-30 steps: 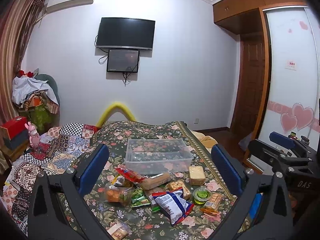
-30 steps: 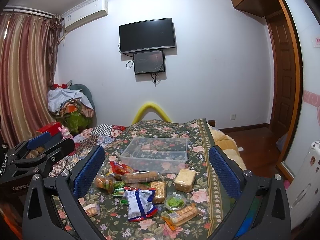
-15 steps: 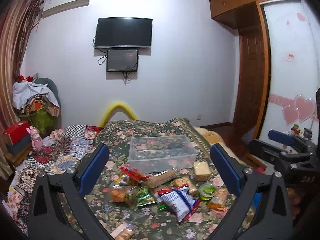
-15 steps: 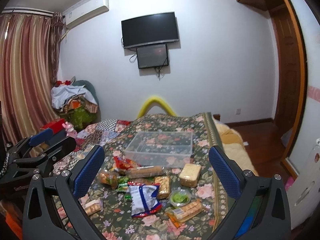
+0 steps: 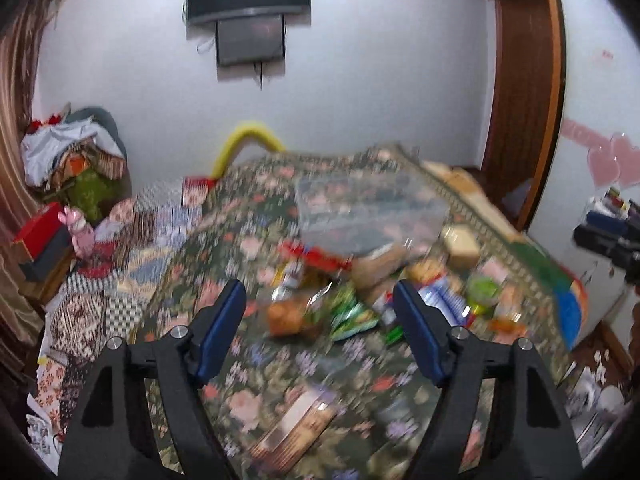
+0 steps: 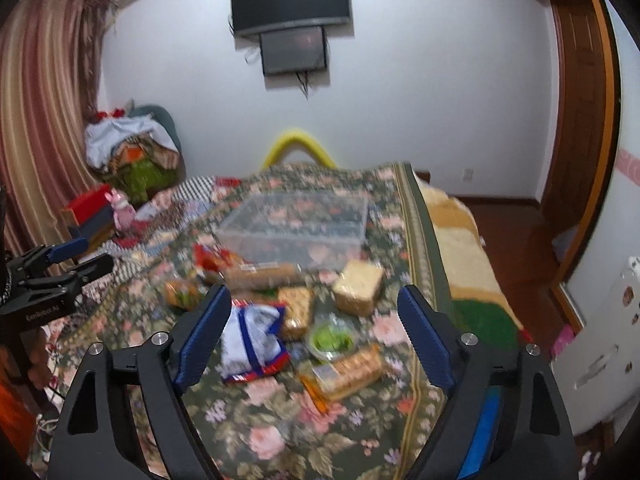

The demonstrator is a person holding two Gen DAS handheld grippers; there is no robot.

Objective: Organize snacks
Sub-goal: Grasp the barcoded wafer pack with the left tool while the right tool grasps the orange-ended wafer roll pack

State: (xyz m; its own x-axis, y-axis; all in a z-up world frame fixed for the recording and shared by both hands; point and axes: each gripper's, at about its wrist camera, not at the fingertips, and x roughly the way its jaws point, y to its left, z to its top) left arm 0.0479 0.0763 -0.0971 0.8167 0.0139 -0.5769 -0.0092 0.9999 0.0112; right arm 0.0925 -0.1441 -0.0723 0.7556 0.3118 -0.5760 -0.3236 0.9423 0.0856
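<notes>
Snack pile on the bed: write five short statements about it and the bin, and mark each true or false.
1. The clear plastic bin holds no snacks. True.
2. The blue and white bag lies inside the bin. False: it lies on the floral bedspread, nearer the camera than the bin.
3. The right gripper grips a snack. False: its jaws are closing with nothing pressed between the pads.
4. A green cup sits right of the blue and white bag. True.
5. The left gripper holds the bin. False: it holds nothing.
</notes>
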